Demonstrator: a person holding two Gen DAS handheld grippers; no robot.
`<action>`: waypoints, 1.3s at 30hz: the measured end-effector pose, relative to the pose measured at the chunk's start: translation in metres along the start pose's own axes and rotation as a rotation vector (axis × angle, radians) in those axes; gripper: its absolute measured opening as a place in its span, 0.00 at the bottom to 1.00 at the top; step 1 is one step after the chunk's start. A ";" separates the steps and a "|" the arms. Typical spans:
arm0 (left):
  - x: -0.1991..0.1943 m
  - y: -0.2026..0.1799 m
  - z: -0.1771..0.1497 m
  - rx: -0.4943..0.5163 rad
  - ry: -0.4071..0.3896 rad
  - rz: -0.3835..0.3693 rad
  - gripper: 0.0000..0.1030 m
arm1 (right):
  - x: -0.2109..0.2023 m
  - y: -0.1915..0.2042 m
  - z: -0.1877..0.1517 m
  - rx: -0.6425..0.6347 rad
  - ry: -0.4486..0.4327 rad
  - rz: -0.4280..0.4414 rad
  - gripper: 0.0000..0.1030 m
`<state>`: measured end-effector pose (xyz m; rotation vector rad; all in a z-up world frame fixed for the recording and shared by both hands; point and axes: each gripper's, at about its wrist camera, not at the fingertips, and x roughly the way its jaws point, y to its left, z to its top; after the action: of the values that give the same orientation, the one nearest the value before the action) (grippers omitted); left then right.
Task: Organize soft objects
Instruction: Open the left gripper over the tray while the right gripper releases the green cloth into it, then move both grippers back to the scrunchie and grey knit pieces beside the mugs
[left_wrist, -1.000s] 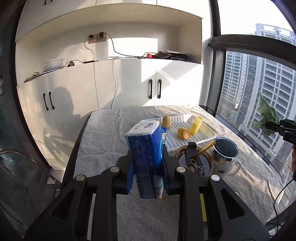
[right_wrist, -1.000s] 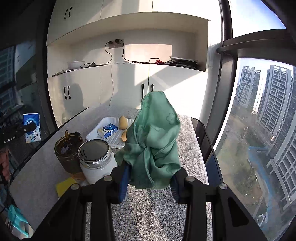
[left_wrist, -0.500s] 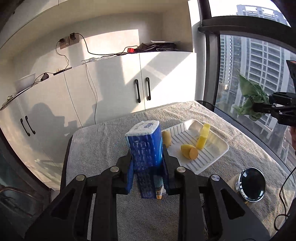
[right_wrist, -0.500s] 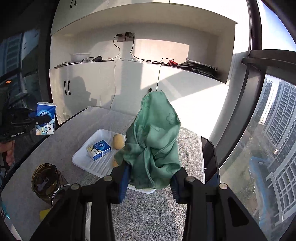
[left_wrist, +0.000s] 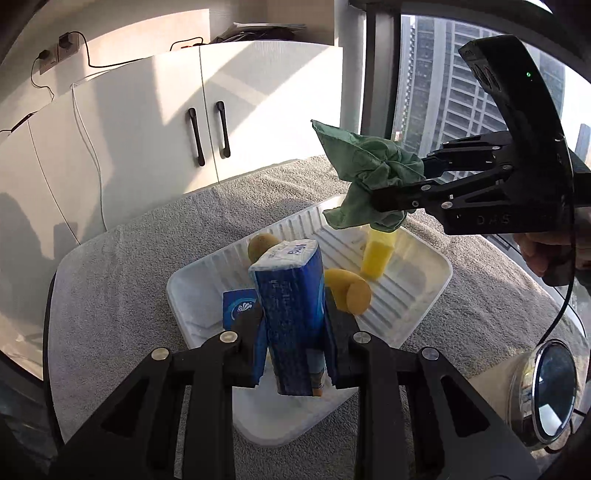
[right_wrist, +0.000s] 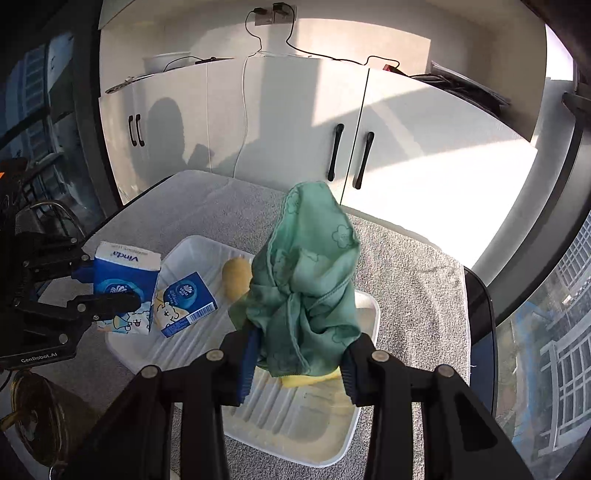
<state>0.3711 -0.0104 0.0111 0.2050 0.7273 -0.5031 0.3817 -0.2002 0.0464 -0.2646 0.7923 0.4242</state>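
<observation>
Left claw (left_wrist: 295, 354) pinching tissue pack (left_wrist: 291, 314); right claw (right_wrist: 299, 358) pinching green cloth (right_wrist: 306, 280).

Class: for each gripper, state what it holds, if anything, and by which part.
Left gripper: blue tissue pack, clamped across its lower sides. Right gripper: green cloth, pinched at its bunched lower end.

Both wrist cameras close above, angled down; shared: white tray (left_wrist: 424, 295) (right_wrist: 177, 254).
</observation>
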 end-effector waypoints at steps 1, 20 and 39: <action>0.006 -0.002 0.000 0.008 0.011 -0.010 0.22 | 0.009 0.000 0.001 0.002 0.014 0.003 0.39; 0.055 -0.002 -0.005 0.015 0.118 -0.081 0.23 | 0.088 0.004 -0.013 -0.005 0.172 0.017 0.42; 0.064 -0.002 -0.003 0.024 0.143 -0.073 0.58 | 0.088 -0.002 -0.017 0.016 0.176 0.008 0.59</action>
<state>0.4088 -0.0347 -0.0347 0.2393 0.8713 -0.5705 0.4268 -0.1846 -0.0293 -0.2866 0.9690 0.4053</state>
